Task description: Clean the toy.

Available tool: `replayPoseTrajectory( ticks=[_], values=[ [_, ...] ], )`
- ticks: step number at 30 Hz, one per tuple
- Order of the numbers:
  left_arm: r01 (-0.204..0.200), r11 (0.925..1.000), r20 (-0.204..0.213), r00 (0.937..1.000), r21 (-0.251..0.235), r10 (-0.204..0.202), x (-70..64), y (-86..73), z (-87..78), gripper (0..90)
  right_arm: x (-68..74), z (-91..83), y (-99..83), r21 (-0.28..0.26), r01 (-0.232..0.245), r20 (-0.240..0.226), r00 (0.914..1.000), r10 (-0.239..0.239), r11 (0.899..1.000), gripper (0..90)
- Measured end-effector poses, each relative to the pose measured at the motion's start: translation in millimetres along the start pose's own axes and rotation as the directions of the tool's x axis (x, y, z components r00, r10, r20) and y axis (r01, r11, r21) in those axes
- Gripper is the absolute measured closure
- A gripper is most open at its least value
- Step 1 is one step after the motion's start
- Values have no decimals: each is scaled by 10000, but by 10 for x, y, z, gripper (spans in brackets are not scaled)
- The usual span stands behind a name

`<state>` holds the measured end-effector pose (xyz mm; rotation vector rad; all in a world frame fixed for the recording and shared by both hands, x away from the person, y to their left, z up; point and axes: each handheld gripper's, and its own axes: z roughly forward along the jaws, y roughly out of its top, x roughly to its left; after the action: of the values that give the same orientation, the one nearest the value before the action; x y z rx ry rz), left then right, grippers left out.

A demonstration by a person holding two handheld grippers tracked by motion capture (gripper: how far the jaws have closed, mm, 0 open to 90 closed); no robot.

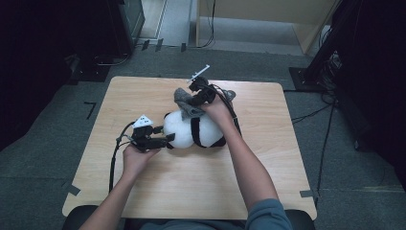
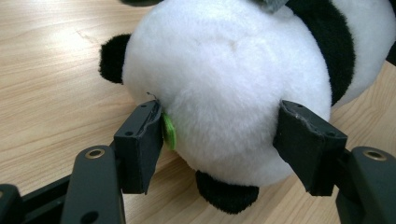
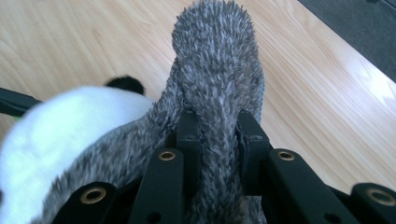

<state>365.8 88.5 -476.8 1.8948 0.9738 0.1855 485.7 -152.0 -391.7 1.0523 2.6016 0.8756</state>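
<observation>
A black-and-white panda plush [image 1: 206, 132] lies at the middle of the wooden table [image 1: 143, 191]. My left gripper [image 1: 168, 140] comes in from the left, its jaws pressed on both sides of the panda's white round end [image 2: 224, 79]; a small green disc [image 2: 169, 132] shows by the left jaw. A grey fuzzy cloth [image 1: 184, 103] rises from the panda's far side. My right gripper [image 1: 195, 103] is shut on this cloth [image 3: 215, 70], with a fold pinched between its jaws [image 3: 217, 126]. The white plush [image 3: 70, 140] shows blurred at the lower left.
Another bit of grey cloth [image 1: 230, 94] shows just right of the right hand. Bare tabletop lies all round the plush. Beyond the table are grey carpet, dark equipment [image 1: 119, 24] at the back left and cables [image 1: 325, 129] on the floor at the right.
</observation>
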Motion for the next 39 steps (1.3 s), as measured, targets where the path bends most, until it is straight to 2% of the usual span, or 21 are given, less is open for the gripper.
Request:
replayPoseTrajectory(
  ticks=[7, 13, 16, 19, 24, 27, 31, 32, 39],
  values=[
    [-21, 10000, -60, 10000, 48, 21, -3, -4, 10, 335, -243, -98, -165, -161, -569, 93, 9983, 571, 9982, 756],
    [-407, 9983, -327, 9986, 424, 421, -27, -21, 46, 355, -384, -154, -267, -236, -921, 388, 9949, 929, 9955, 755],
    [-302, 9988, -247, 9992, 389, 311, -35, -18, 67, 357, -434, -180, -317, -363, -1219, 272, 9920, 1229, 9919, 756],
    [-251, 9993, 21, 9997, 276, 250, -29, 3, 97, 356, -455, -182, -348, -361, -1356, 190, 9905, 1364, 9901, 758],
    [-118, 9999, 456, 9989, 2, 118, -20, 47, 123, 332, -443, -182, -345, -381, -1260, 186, 9918, 1268, 9913, 760],
    [-30, 9998, 857, 9963, 179, 14, -22, 89, 189, 275, -429, -164, -342, -407, -1254, 118, 9920, 1259, 9913, 761],
    [-312, 9993, 678, 9973, 225, 296, -48, 105, 262, 217, -403, -150, -327, -433, -1159, 169, 9930, 1168, 9923, 764],
    [-259, 9994, 682, 9974, 232, 243, -43, 109, 264, 226, -398, -146, -325, -408, -1128, 156, 9934, 1135, 9928, 764],
    [-308, 9984, 503, 9983, 467, 285, -59, 124, 232, 497, -404, -144, -330, -410, -1148, 96, 9933, 1153, 9925, 763]
  ],
)
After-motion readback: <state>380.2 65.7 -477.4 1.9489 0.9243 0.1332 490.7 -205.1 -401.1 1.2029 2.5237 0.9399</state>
